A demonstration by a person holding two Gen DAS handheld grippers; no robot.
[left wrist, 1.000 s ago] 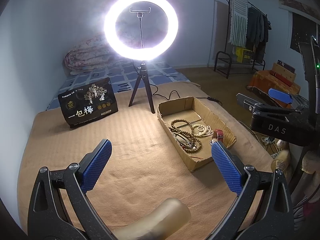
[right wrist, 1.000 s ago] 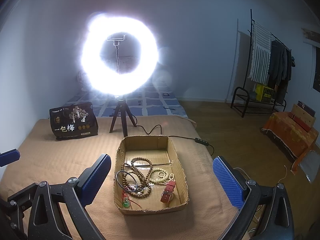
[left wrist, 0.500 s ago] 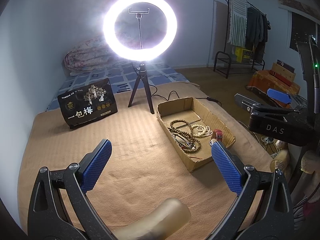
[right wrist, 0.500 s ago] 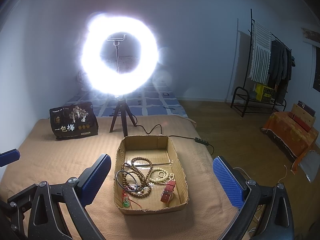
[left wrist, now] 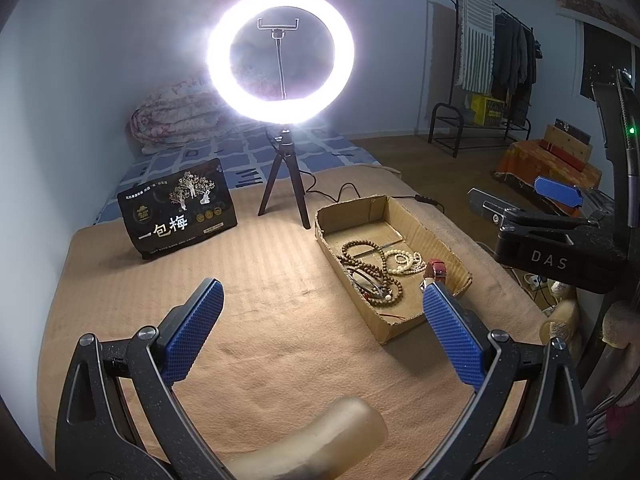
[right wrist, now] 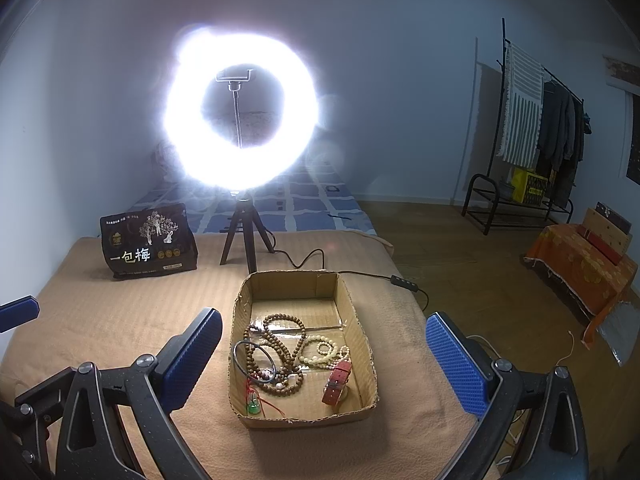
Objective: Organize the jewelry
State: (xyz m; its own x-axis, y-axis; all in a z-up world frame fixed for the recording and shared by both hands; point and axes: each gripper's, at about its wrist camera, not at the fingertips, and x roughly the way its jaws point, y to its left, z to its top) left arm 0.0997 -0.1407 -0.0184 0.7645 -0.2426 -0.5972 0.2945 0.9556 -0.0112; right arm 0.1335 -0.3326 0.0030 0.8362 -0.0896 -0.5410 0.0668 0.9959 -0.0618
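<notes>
Hovering over the tan blanket on the bed, I hold both tongs spread wide and empty: left tongs aside, right tongs facing the cardboard tray. All the jewelry lies heaped inside it: brown prayer beads, cream bead bracelet, dark bangle, red watch strap, green pendant. That fits either a pile awaiting sorting or pieces already gathered, so I cannot tell which.

Ahead of your right tongs, a rough cardboard box holds glossy wooden beads; matt ribbed blanket beneath.
</notes>
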